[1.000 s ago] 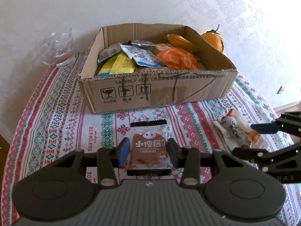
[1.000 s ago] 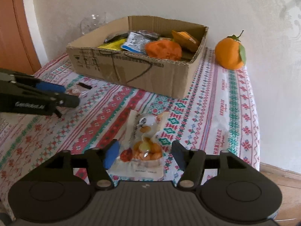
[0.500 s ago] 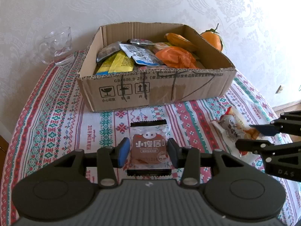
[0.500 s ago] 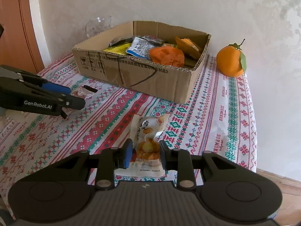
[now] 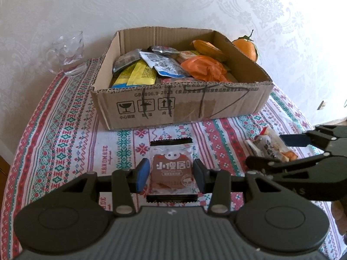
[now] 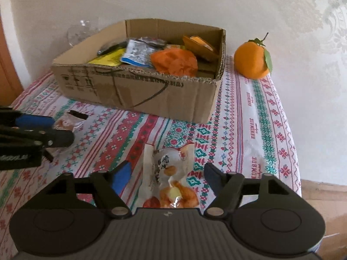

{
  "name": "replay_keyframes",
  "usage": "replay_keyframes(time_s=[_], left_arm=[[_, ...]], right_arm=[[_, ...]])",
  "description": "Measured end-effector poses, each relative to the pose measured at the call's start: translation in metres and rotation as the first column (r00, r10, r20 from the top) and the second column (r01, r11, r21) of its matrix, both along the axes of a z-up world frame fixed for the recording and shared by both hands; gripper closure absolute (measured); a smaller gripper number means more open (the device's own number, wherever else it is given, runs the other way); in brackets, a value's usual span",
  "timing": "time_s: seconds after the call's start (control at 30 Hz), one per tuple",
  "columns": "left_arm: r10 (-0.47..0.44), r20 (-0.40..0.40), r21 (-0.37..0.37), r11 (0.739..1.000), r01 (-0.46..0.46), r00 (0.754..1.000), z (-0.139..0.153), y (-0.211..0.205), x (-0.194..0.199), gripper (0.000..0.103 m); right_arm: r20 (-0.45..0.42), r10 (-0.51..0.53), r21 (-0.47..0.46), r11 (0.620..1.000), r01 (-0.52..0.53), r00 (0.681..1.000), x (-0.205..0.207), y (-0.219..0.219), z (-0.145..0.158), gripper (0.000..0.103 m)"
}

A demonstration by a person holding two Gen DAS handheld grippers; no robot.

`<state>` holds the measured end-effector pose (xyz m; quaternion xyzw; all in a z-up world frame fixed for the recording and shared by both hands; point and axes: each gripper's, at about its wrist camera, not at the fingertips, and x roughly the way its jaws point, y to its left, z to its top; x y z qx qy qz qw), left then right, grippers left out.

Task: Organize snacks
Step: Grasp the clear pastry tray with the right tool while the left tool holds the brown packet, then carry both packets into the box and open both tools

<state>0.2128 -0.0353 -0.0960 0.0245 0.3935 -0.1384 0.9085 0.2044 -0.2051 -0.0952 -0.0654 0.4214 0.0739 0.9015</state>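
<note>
A brown round snack packet [image 5: 171,171] with a pig logo lies on the patterned tablecloth just in front of the cardboard box [image 5: 173,108]. My left gripper [image 5: 171,173] is shut on its two sides. To the right lies a clear packet of orange and white snacks [image 6: 171,179]. My right gripper [image 6: 167,176] straddles it with its jaws opening, and the pads stand clear of the wrapper. The box [image 6: 141,93] holds several packets, yellow, silver-blue and orange. In the right wrist view the left gripper [image 6: 59,130] shows at the left edge.
An orange fruit with a leaf [image 6: 251,60] sits right of the box by the wall. A glass mug [image 5: 67,54] stands at the back left. The table's right edge [image 6: 297,173] drops to the floor close beside my right gripper.
The right gripper's jaws narrowed around the clear packet half a second ago and now stand wide again; the packet lies on the cloth. The left gripper and its packet have not moved.
</note>
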Motion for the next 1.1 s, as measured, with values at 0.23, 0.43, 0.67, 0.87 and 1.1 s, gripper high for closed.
replay_keyframes(time_s=[0.23,0.43,0.67,0.87,1.1], left_arm=[[-0.015,0.0,0.0,1.0,0.015,1.0,0.0,0.0,0.001,0.06],[-0.037,-0.005,-0.01,0.999,0.037,0.999,0.005,0.0,-0.003,0.06],[-0.056,0.002,-0.016,0.998,0.056,0.998,0.016,0.001,-0.01,0.06],[-0.085,0.002,-0.037,0.996,0.085,0.996,0.034,0.004,-0.012,0.06],[-0.113,0.095,-0.033,0.993,0.116,0.989,0.074,0.007,0.009,0.06]], right_arm=[[0.018,-0.008,-0.001,1.0,0.008,1.0,-0.002,0.0,0.006,0.053],[0.026,0.006,0.022,1.0,-0.006,1.0,-0.009,-0.005,0.016,0.054],[0.049,0.024,0.049,0.998,-0.026,0.999,-0.017,-0.007,0.034,0.054],[0.087,0.055,0.061,0.996,-0.06,0.995,-0.023,-0.006,0.055,0.054],[0.137,0.081,0.069,0.993,-0.091,0.987,-0.016,-0.006,0.077,0.054]])
